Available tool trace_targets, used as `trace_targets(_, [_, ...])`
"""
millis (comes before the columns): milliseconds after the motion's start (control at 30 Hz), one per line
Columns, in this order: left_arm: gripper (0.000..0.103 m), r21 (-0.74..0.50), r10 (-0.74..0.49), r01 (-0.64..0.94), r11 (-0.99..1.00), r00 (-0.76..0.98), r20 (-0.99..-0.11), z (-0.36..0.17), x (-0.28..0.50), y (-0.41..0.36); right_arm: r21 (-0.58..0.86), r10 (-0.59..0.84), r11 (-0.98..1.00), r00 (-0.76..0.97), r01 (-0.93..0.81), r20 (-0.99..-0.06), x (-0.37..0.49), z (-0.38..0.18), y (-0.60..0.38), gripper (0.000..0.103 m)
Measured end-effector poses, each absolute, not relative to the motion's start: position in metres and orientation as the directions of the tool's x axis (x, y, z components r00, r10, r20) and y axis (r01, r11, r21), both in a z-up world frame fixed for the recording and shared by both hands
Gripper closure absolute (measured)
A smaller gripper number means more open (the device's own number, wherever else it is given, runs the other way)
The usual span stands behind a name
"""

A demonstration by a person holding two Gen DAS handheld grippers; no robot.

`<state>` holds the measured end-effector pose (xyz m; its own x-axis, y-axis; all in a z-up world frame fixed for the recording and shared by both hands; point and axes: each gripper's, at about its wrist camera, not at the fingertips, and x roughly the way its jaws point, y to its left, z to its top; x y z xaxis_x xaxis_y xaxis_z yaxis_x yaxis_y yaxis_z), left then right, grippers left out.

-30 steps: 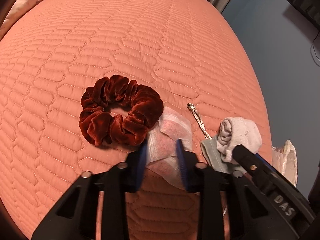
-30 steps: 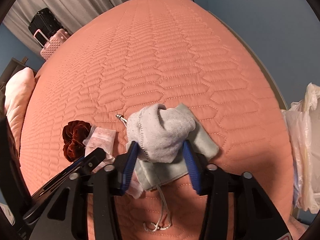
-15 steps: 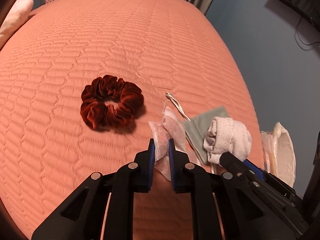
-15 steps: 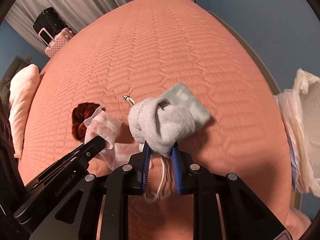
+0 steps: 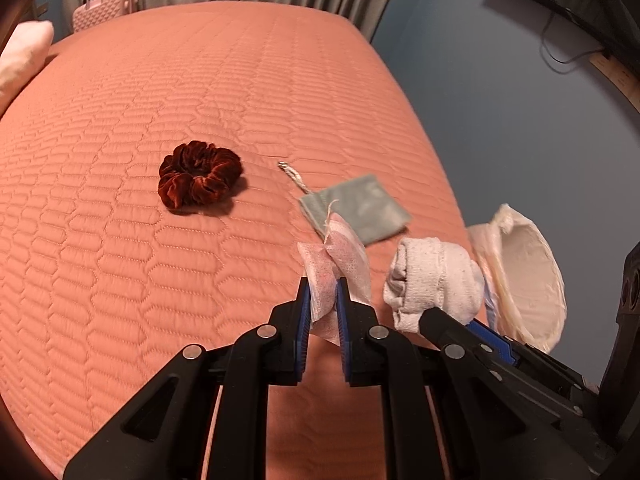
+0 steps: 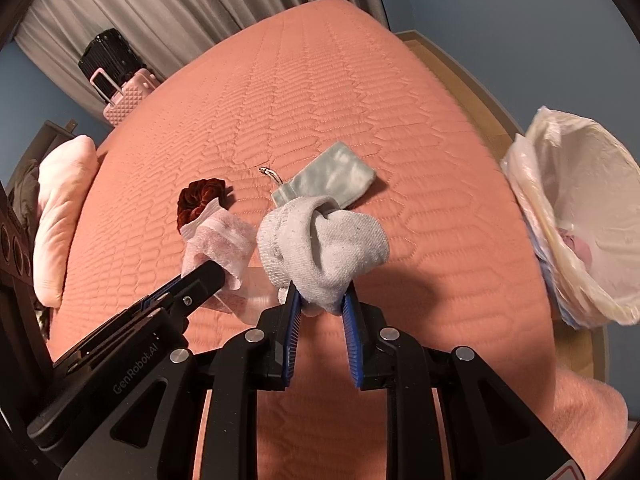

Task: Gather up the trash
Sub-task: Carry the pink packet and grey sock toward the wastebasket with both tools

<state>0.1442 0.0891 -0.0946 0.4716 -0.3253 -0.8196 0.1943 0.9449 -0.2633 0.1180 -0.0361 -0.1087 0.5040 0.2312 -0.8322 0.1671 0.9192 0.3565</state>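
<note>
The left gripper pinches a crumpled wipe, its length rising upright from the jaws above the bedspread. The right gripper clamps a balled sock, cuff facing left, near the lined bin.

We see warm, soft light. The bed looks round and bent at the edges. Dark corners ring both pictures. The pouch looks blurry.

Bedspread: salmon-orange, quilted in elongated hexagon stitching. Scrunchie: dark red-brown velvet. Pouch: pale grey-green, silvery cord. Wrapper: white, pink-speckled. Sock: light grey, fine dark flecks. Bin liner: translucent cream. Gripper pads: blue, ribbed. Suitcase: pink, diamond-textured.
</note>
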Motion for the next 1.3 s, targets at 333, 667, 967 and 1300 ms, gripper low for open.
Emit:
trace_targets(333, [0.090, -0.236, -0.346, 0.271, 0.933, 0.500, -0.794, -0.070, 0.110, 0.062, 0.363, 0.211, 0.914, 0.554, 0.181, -0.806, 0.076, -0.088, -0.060, 0.083])
trace_targets(667, [0.090, -0.197, -0.361, 0.345, 0.918, 0.517, -0.776, -0.054, 0.085, 0.030, 0.378, 0.185, 0.902, 0.605, 0.209, -0.775, 0.045, -0.070, -0.091, 0.083])
trace_targets(967, [0.090, -0.175, -0.382, 0.403, 0.898, 0.518, -0.766, -0.044, 0.073, 0.002, 0.393, 0.159, 0.886, 0.635, 0.246, -0.756, 0.025, -0.066, -0.121, 0.083])
trace_targets(1300, [0.090, -0.160, -0.409, 0.465, 0.871, 0.506, -0.759, -0.037, 0.064, -0.033, 0.413, 0.122, 0.856, 0.655, 0.311, -0.746, 0.007, -0.066, -0.158, 0.083])
